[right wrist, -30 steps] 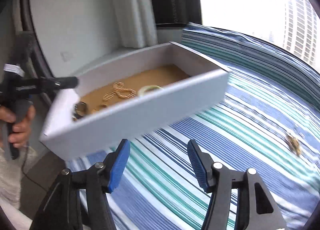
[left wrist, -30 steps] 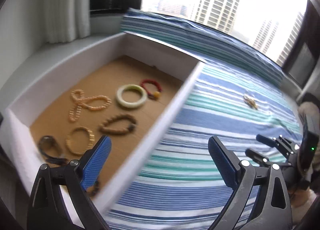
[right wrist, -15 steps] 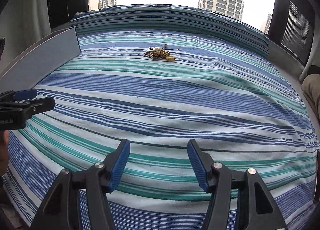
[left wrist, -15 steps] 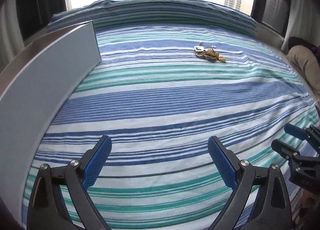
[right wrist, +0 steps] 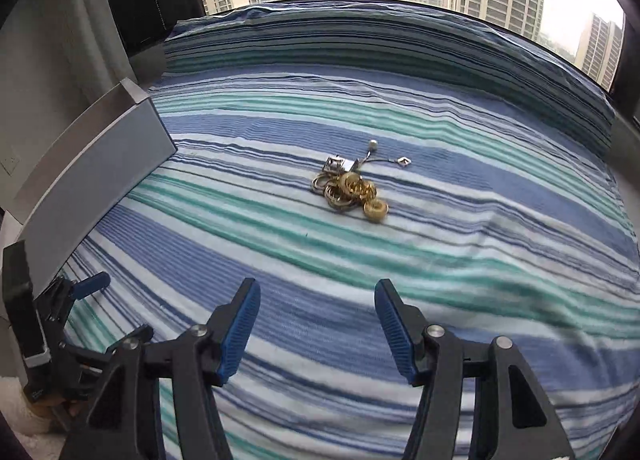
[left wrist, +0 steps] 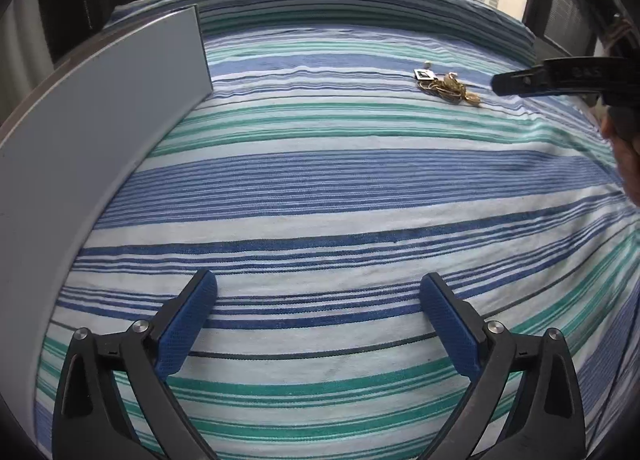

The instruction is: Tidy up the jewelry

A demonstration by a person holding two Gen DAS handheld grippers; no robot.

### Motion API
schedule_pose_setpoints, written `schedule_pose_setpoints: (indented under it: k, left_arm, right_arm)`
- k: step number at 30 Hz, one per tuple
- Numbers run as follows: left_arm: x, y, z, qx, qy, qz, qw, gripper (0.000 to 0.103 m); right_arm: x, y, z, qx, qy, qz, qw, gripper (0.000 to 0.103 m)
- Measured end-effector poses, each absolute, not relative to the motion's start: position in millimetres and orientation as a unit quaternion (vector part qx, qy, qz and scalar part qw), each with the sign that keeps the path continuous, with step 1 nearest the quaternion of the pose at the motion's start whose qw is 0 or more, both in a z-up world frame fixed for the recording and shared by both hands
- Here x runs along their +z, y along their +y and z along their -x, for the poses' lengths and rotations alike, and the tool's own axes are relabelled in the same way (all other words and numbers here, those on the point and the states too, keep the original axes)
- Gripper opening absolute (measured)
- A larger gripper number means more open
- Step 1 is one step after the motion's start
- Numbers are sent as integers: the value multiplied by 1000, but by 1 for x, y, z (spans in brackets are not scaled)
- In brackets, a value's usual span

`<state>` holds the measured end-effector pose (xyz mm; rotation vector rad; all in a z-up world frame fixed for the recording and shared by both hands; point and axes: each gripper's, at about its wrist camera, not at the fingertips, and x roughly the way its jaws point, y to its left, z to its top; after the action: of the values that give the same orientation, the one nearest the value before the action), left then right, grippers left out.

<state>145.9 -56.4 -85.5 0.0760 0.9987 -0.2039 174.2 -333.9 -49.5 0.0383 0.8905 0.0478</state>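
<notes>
Change since earlier frame: both views swung off the drawer interior onto the bedspread; jewelry heap now larger and nearer centre in the right wrist view; right gripper tip now beside the heap in the left wrist view.
Task item: tangled heap of jewelry (right wrist: 349, 188), gold rings and bands with a silver square piece, a pearl drop and a thin chain trailing to the right.
Location: on the striped bedspread (right wrist: 460, 268), mid-bed, well apart from the grey drawer (right wrist: 92, 176) at the left edge.
Long axis: heap runs diagonally, far-left to near-right; one gold ring lies loose at the near-right end.
Bearing from right gripper (right wrist: 316, 324): straight ahead, slightly right of the finger midline, still apart.
Bearing from left gripper (left wrist: 318, 324): far ahead and to the right, well apart.
Nearer hand: right, by judgement.
Right fingers: spread wide, nothing between the blue pads (right wrist: 240, 324).
Left fingers: spread wide, nothing held.
Coming move (judgement): forward reach by the right, pads either side of one piece at the near end, likely the loose ring.
Risk (judgement): tangle lifting as a clump.
</notes>
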Motion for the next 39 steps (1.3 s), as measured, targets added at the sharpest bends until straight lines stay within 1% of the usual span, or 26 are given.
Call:
schedule_pose_setpoints:
  k: [4, 8, 9, 10, 11, 14, 18, 20, 21, 22, 26, 29, 30, 31, 32, 33, 39]
  left_arm:
    - [-85, -58, -146, -99, 479, -38, 871, 102]
    - [-85, -58, -146, -99, 479, -38, 871, 102]
    - [-85, -58, -146, -99, 479, -38, 871, 102]
    - [-85, -58, -146, -99, 479, -38, 871, 102]
    - [-85, -58, -146, -99, 479, -38, 871, 102]
    - [-85, -58, -146, -99, 479, -38, 871, 102]
    - [-85, -58, -146, -99, 479, -37, 871, 102]
    - [-85, -58, -146, -99, 480, -37, 871, 102]
    - [-85, -58, -146, -99, 480, -37, 871, 102]
    - [-85, -58, -146, -99, 480, -37, 871, 102]
    - [-85, -58, -146, -99, 480, -37, 871, 102]
    - [-85, -58, -146, -99, 480, -37, 871, 102]
    - [-85, -58, -146, -99, 480, -37, 871, 102]
    - [-85, -58, -146, -99, 480, -37, 871, 102]
    - [-85, -58, -146, -99, 480, -37, 871, 102]
    - [-85, -58, -146, -99, 480, -37, 871, 102]
    - [-83, -59, -146, -118, 482, -32, 868, 102]
  right_arm:
    - [-76, -348, -235, 25, 432, -16, 901, 61]
    - [-94, -354, -260, 33, 424, -42, 904, 60]
    - [-93, -354, -259, 35, 415, -43, 908, 54]
    - [-92, -356, -259, 43, 418, -52, 906, 33]
    - [-89, -358, -256, 49, 417, -67, 905, 30]
    - [-74, -354, -228, 73, 400, -83, 910, 30]
    - [-51, -331, -167, 130, 384, -90, 910, 29]
    - [-43, -316, -133, 160, 375, -95, 908, 28]
    - [-42, -310, -116, 172, 373, -100, 906, 24]
    - [-41, -305, -102, 180, 372, -103, 905, 23]
    - [-60, -288, -62, 170, 382, -92, 904, 23]
    - [-75, -294, -43, 129, 394, -94, 905, 24]
    - [-77, -300, -36, 115, 386, -109, 909, 32]
    - [-78, -307, -28, 98, 374, -125, 914, 50]
    - [-79, -314, -20, 79, 360, -139, 919, 56]
    - [-81, -319, -13, 63, 353, -150, 921, 59]
    - [-103, -334, 5, -14, 353, -150, 924, 59]
